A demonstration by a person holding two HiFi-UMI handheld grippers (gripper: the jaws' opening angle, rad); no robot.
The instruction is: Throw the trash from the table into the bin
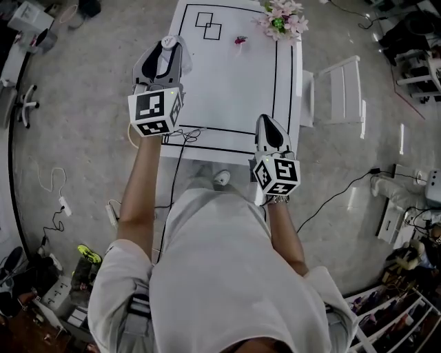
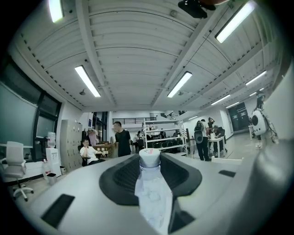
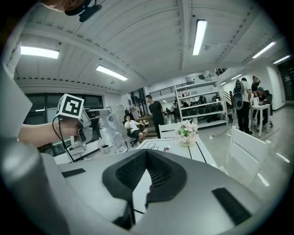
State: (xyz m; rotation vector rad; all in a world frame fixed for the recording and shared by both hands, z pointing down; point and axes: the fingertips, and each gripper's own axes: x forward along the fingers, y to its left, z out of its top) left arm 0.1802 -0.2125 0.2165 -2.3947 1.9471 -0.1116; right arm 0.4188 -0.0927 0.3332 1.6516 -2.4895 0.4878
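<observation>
Evidently, for binning, your left tool [image 1: 168, 45] clamped the clear plastic bottle [image 2: 151, 195] at the white tabletop's [image 1: 234, 89] edge; your right tool [image 3: 146, 159] was closed, empty.

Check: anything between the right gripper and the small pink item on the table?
Nothing visible. Only bare table lies between the right gripper and the small pink item. The flowers stand right of it, off that line; the left gripper, holding a bottle, is at the table's left edge.
</observation>
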